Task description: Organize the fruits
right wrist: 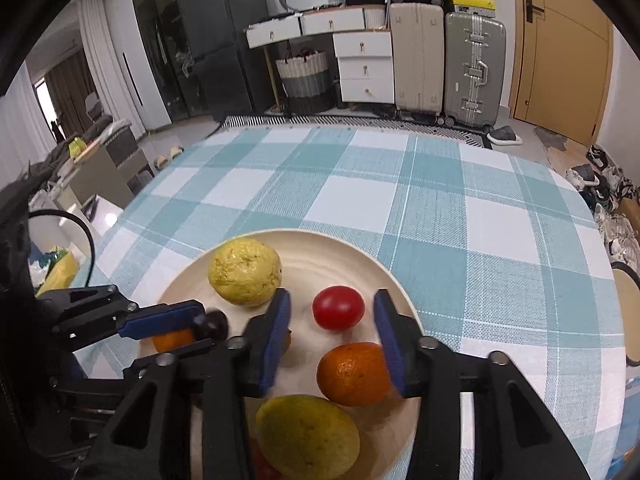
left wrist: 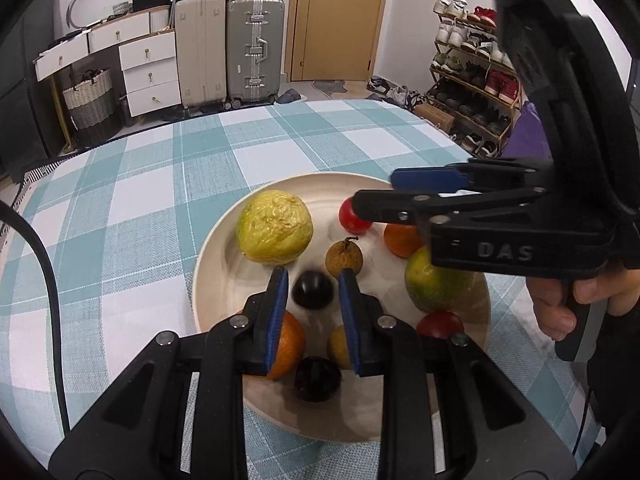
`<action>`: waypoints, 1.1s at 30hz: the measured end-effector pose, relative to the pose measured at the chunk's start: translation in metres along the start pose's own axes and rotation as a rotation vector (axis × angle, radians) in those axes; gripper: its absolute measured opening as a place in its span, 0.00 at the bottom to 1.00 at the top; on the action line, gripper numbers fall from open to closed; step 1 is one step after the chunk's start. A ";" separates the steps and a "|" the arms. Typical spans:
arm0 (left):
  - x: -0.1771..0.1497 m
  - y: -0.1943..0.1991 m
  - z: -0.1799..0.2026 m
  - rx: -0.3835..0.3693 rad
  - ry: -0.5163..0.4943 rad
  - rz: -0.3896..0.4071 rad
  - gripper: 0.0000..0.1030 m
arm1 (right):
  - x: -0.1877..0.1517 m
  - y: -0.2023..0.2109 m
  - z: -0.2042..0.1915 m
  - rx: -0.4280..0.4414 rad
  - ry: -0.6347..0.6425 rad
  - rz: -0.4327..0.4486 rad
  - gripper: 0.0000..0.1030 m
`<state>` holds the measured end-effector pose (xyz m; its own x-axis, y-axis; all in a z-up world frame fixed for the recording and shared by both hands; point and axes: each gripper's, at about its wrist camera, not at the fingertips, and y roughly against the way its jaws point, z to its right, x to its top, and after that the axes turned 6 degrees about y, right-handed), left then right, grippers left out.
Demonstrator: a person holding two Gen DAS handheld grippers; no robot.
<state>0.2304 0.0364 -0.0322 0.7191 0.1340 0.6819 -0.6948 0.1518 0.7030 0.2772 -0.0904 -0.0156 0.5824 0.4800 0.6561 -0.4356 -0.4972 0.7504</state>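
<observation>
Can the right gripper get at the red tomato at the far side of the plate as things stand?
Probably yes. The right gripper has its jaws open with the red tomato just ahead between them, nothing in the gap; the orange sits close below.

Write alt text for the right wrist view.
The open right gripper hovers over a cream plate of fruit, its blue pads flanking a red tomato and an orange. The left gripper reaches in beside a yellow guava, on a checked tablecloth.

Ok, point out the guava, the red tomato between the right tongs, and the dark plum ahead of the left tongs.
guava [left wrist: 274, 227]: left wrist view, middle of its bumpy skin.
tomato [right wrist: 338, 307]: right wrist view, centre of its red face.
plum [left wrist: 312, 290]: left wrist view, its dark top.
</observation>
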 end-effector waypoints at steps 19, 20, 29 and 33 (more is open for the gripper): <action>-0.029 0.109 -0.012 0.069 0.086 0.279 1.00 | -0.060 0.116 -0.024 -0.001 0.002 0.285 1.00; -0.033 0.114 -0.012 0.077 0.094 0.298 1.00 | -0.063 0.119 -0.026 -0.001 0.000 0.296 1.00; -0.062 0.136 -0.006 0.097 0.107 0.370 1.00 | -0.089 0.119 -0.040 -0.002 0.009 0.328 1.00; -0.070 0.131 -0.005 0.070 0.113 0.354 1.00 | -0.096 0.115 -0.039 -0.015 0.015 0.331 1.00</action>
<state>0.0888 0.0513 0.0113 0.4278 0.2736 0.8615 -0.8968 0.0100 0.4422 0.1441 -0.1652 0.0112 0.3975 0.3051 0.8654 -0.6093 -0.6174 0.4975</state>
